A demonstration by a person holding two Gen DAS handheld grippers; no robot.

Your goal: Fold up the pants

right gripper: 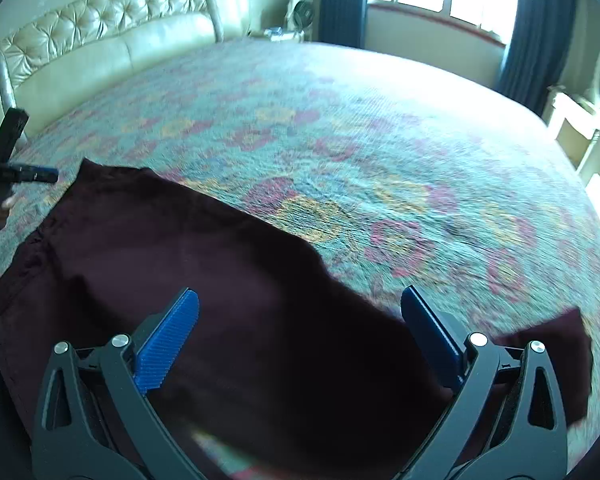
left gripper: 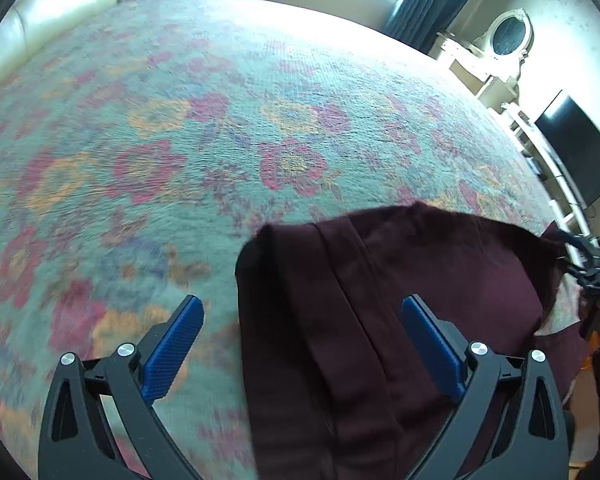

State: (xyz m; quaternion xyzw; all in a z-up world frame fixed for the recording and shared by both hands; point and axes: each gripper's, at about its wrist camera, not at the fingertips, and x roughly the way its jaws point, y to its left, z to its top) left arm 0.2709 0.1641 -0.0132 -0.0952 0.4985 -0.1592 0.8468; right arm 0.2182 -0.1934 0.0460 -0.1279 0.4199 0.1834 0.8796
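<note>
Right wrist view: maroon pants (right gripper: 204, 280) lie on floral bedspread (right gripper: 380, 140)

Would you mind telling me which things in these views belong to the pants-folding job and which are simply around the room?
Part of the job:
- maroon pants, lying on the bed
- left hand-held gripper, open
- right hand-held gripper, open
- floral bedspread, the folding surface

Just around:
- tufted headboard
- dark curtains
- black screen
- oval mirror

The pants (right gripper: 220, 280) are matt maroon cloth. The bedspread (left gripper: 220, 140) at twelve o'clock is rough woven floral fabric. The headboard (right gripper: 112, 32), ten o'clock, looks like glossy tufted leather.
</note>
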